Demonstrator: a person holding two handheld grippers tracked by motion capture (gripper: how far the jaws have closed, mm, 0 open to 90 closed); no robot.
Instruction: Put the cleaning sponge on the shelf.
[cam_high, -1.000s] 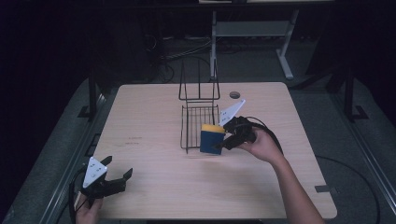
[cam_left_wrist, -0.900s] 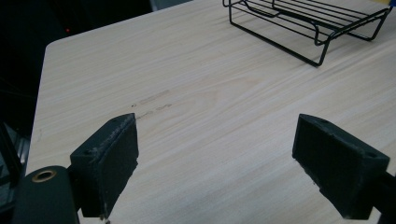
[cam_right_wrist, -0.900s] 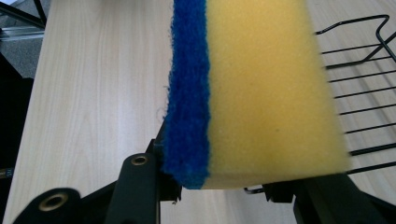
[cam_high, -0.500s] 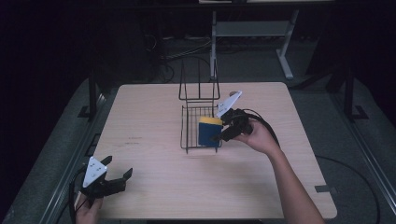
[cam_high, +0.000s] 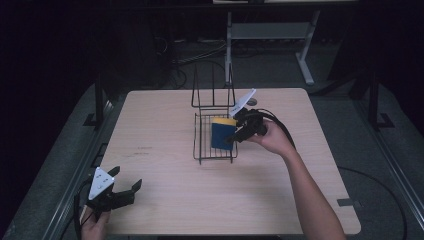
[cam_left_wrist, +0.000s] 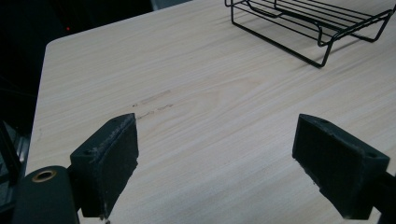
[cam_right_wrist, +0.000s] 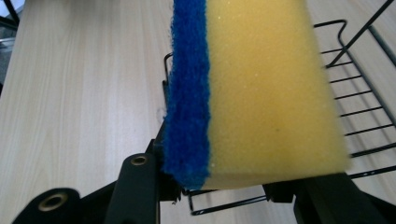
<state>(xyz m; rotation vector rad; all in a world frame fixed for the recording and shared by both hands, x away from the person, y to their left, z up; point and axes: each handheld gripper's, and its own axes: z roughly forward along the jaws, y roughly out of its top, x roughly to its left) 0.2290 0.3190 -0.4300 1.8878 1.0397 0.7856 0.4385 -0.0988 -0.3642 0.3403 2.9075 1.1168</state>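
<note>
At the left, near the front edge of the bench (cam_high: 165, 200), the left claw (cam_high: 131, 190) rests low in the person's hand, its jaws spread wide with nothing between them. In the left gripper view the two black pads (cam_left_wrist: 114, 163) stand well apart over bare wood, pointed toward the wire rack. It has not shifted over the last second, so it looks to be waiting.

Toward the middle stands the black wire rack (cam_high: 206, 150), a flat tray with an upright back frame behind it.

The change is on the right. The right claw (cam_high: 233, 139) is clamped on a yellow sponge with a blue scouring face (cam_high: 221, 134), and a second ago that sponge hung at the rack's right edge. Now the right hand (cam_high: 274, 141) has slid it leftward, so it sits over the tray itself. In the right gripper view the sponge (cam_right_wrist: 261, 88) stands on edge between the jaws, blue side to the left, with the rack's wires (cam_right_wrist: 359, 93) just beneath and behind it.

I judge the sponge is being carried into the rack. Lowering and letting go seem all that remains.
</note>
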